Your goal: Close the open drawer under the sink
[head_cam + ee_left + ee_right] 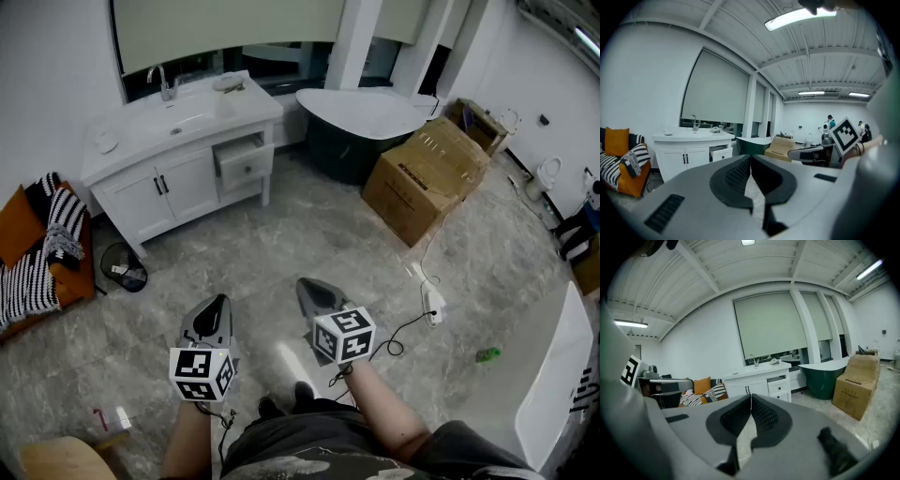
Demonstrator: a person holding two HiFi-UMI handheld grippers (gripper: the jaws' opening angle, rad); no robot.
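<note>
Plainly, the task has not begun in any practical sense: the drawer [246,164] stands pulled out from the white vanity cabinet [159,192], on its right side, below and to the right of the sink [183,120], at the far left of the room. Its front panel juts forward of the neighbouring cabinet doors, so the whole closing push is left to do. The person stands well apart from it, with a broad stretch of marbled floor [309,234] between. The left tool [218,300] is held low and near, its jaws pressed together at the tips with nothing between them; the right tool [305,283], just beside it, likewise has its jaws pressed together and carries nothing. Both point roughly toward the far side of the room, where the cabinet sits. To the right of the cabinet are a dark bathtub [366,117] and a cardboard box [427,178], neither lying on the straight path to the drawer. What remains, by my judgement, is to cross the floor, set a tool against the drawer front and press it flush.
</note>
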